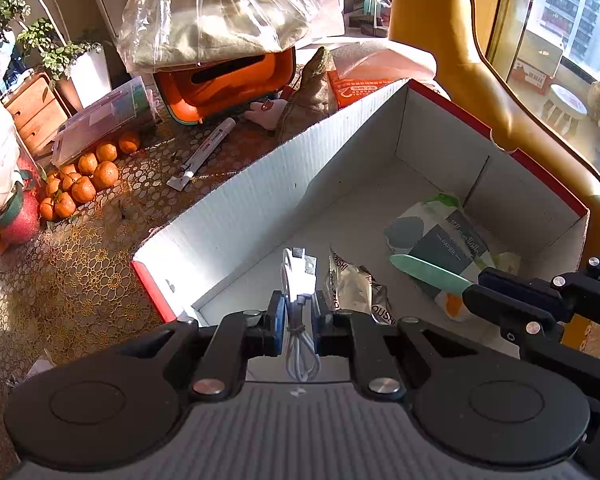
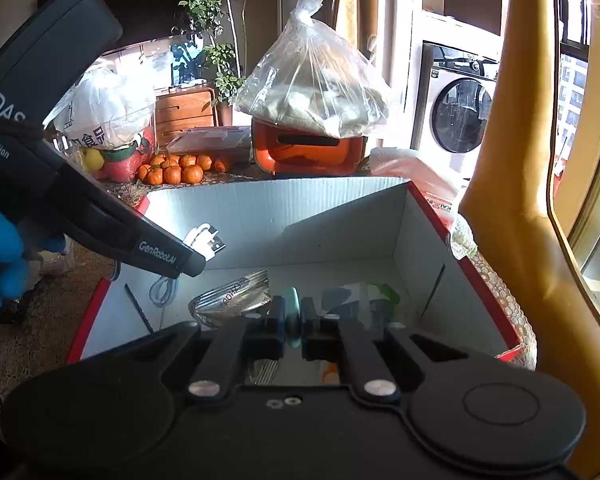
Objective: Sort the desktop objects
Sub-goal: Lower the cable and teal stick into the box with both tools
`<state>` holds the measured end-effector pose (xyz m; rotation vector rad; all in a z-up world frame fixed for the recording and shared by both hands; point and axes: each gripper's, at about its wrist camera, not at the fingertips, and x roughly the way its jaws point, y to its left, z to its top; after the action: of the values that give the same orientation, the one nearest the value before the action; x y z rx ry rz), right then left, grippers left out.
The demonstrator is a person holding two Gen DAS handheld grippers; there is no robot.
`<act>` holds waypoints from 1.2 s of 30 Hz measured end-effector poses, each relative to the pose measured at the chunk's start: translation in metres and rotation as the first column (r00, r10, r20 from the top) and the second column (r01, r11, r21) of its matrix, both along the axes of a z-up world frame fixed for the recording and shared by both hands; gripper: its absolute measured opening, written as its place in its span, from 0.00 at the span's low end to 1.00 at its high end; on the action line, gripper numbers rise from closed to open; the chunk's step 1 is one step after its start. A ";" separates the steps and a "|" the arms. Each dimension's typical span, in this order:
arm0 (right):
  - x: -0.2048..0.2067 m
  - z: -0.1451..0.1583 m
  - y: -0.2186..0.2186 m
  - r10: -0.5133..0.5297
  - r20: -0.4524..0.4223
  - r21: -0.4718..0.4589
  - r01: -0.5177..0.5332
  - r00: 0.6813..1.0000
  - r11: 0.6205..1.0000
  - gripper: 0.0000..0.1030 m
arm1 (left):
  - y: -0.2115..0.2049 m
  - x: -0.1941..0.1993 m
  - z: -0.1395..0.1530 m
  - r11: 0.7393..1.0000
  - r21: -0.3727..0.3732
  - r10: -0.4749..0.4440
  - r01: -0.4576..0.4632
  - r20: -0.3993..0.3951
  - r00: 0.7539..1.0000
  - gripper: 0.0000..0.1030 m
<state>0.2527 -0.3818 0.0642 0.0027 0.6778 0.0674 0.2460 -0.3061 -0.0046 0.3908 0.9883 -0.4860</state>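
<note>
Position of both held items was over the open cardboard box [image 1: 260, 200], inside its walls, so the coming move appeared to be a release straight down. Left gripper [image 1: 298, 312] was clenched on a coiled white USB cable [image 1: 296, 276], its plug end projecting forward past the pads and its loop hanging behind them, above the near-left part of the box floor. Right gripper [image 2: 294, 322] was clamped on a mint-green knife [image 1: 430, 274], whose blade ran leftward across the box, tip toward the left gripper, over a paper tissue pack [image 1: 440, 236]. A silver snack packet [image 1: 356, 288] lay between the two drop points. Judged nearer the floor: cannot tell. Tangerines [image 1: 84, 180] remained outside on the table.
</note>
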 end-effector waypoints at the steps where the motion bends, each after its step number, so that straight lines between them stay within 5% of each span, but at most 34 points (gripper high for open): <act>1: 0.002 -0.002 -0.001 -0.003 -0.006 0.001 0.003 1.000 1.000 0.06 | -0.001 0.002 -0.004 1.000 0.011 0.000 0.000 -0.004 1.000 0.12; 10: 0.018 -0.017 0.000 0.013 -0.059 -0.015 -0.014 0.998 1.000 0.06 | -0.016 0.015 -0.034 0.996 0.082 -0.031 0.036 -0.067 0.997 0.12; 25: 0.025 -0.032 -0.004 0.030 -0.117 0.005 -0.030 0.993 1.000 0.07 | -0.024 0.016 -0.048 0.994 0.091 -0.053 0.065 -0.133 0.990 0.12; 36: 0.016 -0.023 -0.007 0.058 -0.117 0.043 -0.054 0.991 0.998 0.31 | -0.012 0.015 -0.032 0.999 0.040 -0.028 0.033 -0.104 0.994 0.12</act>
<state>0.2689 -0.3883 0.0412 0.0258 0.7951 0.1354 0.2608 -0.3185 -0.0366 0.4216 1.0951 -0.5181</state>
